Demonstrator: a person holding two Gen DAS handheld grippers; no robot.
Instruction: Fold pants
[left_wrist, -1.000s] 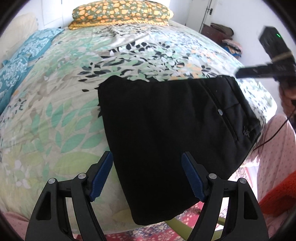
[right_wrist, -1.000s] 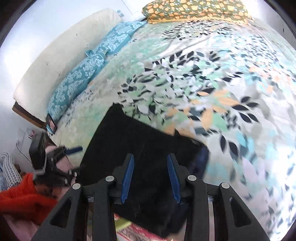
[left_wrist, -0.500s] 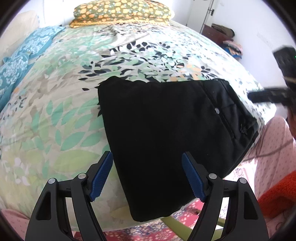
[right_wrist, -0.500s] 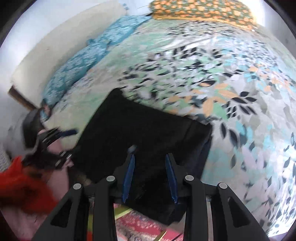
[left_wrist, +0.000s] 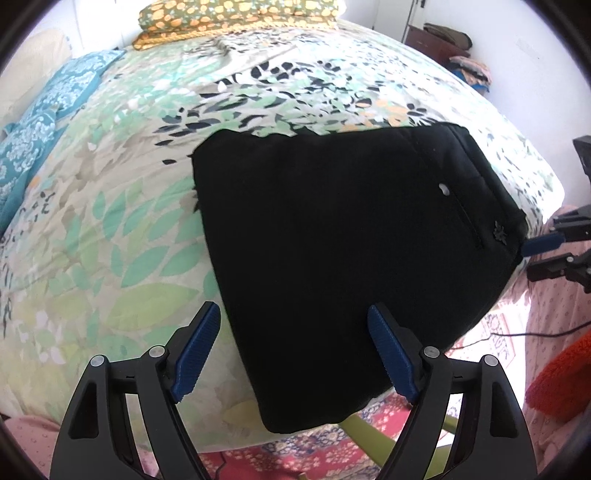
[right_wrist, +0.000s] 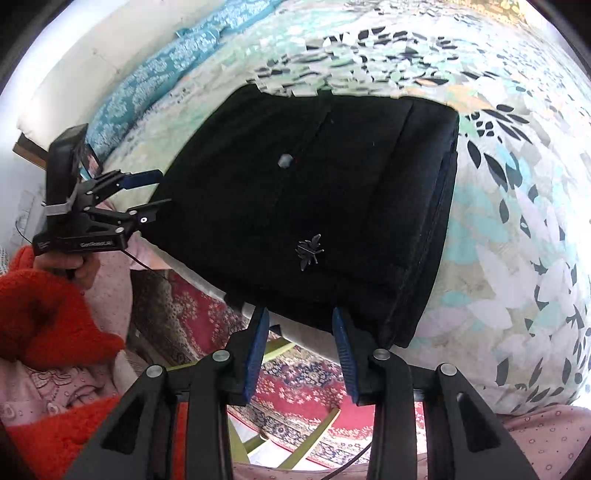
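The black pants (left_wrist: 332, 240) lie folded into a compact rectangle on the leafy bedspread, near the bed's edge; they also show in the right wrist view (right_wrist: 314, 192), with a small button and an embroidered emblem on top. My left gripper (left_wrist: 295, 350) is open and empty, just short of the pants' near edge. My right gripper (right_wrist: 299, 350) is open and empty, hovering off the bed's edge in front of the waistband side. The left gripper also shows in the right wrist view (right_wrist: 147, 192), at the pants' left corner.
The bedspread (left_wrist: 129, 221) covers a wide bed with a yellow patterned pillow (left_wrist: 240, 14) at the far end and blue pillows (left_wrist: 44, 110) along the left. A red patterned rug (right_wrist: 207, 317) lies on the floor below. A dresser with clothes (left_wrist: 450, 44) stands far right.
My right gripper pulled back from over the pants to off the bed's edge, and its jaws widened. My left gripper stayed nearly still and open.
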